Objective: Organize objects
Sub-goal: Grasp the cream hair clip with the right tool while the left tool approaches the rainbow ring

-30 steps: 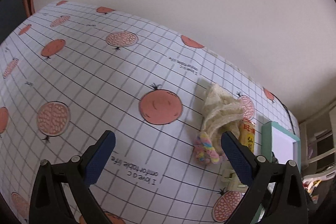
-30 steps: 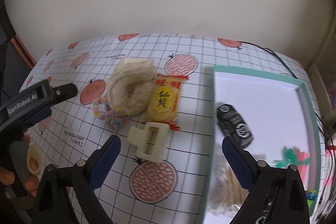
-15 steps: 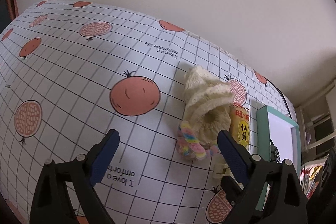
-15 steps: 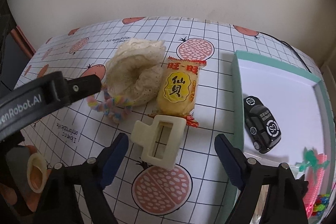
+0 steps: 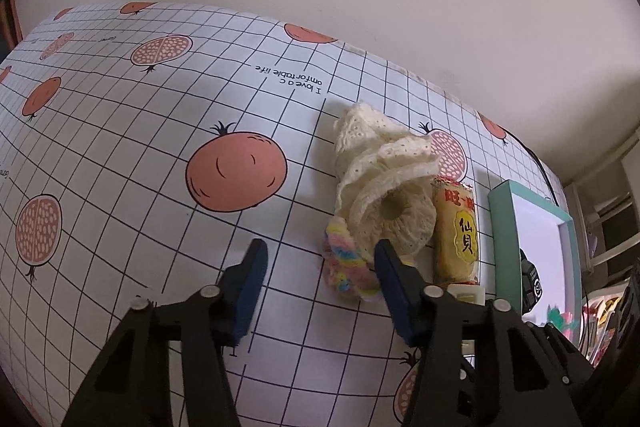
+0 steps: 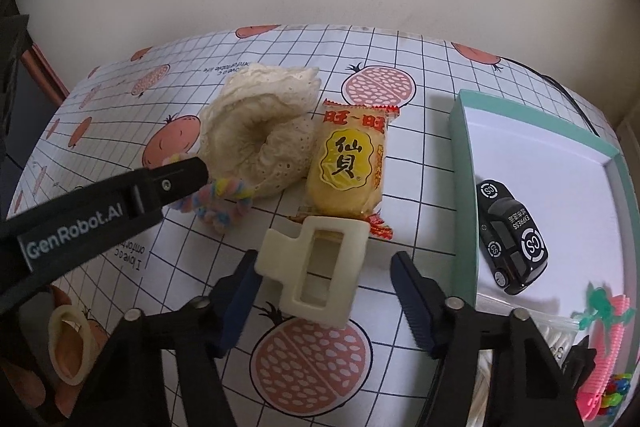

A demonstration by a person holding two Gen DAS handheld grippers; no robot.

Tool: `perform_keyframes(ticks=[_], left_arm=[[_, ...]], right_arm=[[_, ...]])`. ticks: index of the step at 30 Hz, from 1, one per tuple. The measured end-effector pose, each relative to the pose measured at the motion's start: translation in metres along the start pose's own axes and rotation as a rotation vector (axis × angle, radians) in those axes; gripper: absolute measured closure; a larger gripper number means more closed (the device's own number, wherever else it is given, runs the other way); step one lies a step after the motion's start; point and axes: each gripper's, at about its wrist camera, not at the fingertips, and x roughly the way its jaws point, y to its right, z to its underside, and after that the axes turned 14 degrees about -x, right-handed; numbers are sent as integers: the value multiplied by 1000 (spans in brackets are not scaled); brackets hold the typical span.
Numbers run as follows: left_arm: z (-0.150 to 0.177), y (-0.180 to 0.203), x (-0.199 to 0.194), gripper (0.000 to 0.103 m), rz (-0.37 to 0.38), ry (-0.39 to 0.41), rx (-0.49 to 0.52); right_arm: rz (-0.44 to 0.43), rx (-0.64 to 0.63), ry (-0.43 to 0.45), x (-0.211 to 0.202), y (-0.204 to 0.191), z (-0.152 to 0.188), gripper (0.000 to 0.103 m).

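The cream hair claw clip (image 6: 316, 269) lies flat on the tabletop (image 6: 420, 155), its long axis running from the near side toward the wall, tilted slightly right at the far end. It is blocky, matte ivory plastic with a rectangular window through its middle; its far end overlaps the near crimped edge of the snack packet (image 6: 349, 173).

Taking the snack packet as landmark: it is a yellow pillow pack with red ends and black Chinese characters, lengthwise pointing toward the wall. Touching its left side is a cream lace fabric piece (image 6: 260, 131), bunched into a ring with a hollow centre. Left and nearer than the packet, against the lace, sits a pastel fuzzy scrunchie (image 6: 224, 201). To the packet's right, apart from it, stands a teal-rimmed tray (image 6: 460, 155) with a white floor, holding a black toy car (image 6: 512, 235) whose length runs roughly toward the wall, and pink and green plastic bits at the near corner.

The right hand-held gripper (image 6: 324, 287) hovers low with its blue-padded jaws spread wide on either side of the clip, not touching it. The left hand-held gripper (image 5: 320, 279) is also parted, empty, its right pad (image 5: 394, 287) beside the scrunchie (image 5: 348, 267) and lace (image 5: 384, 187).
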Motion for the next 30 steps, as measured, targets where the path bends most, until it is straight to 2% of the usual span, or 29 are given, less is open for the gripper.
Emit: perform_keyframes(ticks=[2,4,6,10,15,21,30], left_arm=[[1,0,1,59,1,-4,3],[2,1,3,62,0,-10,9],[2,2,5,68,1,-13,12],[2,1,7,71,0,-16,6],[3,-1,9,86,-4,-24,-1],[4,0,10,93,-21,-22,-4],[1,5,2,94,-26,-7,-17]], right_arm=[[-8,7,-5,1,3,0,48],[-10,8,-6,0,4,2,50],[-10,6,-7,0,3,2,50],[-14,9,-11,-1,3,3,50],[-22,16,-20,-2,3,5,51],[-34,26,-25,-5,8,5,51],[-30,34,-7,-21,7,1,51]])
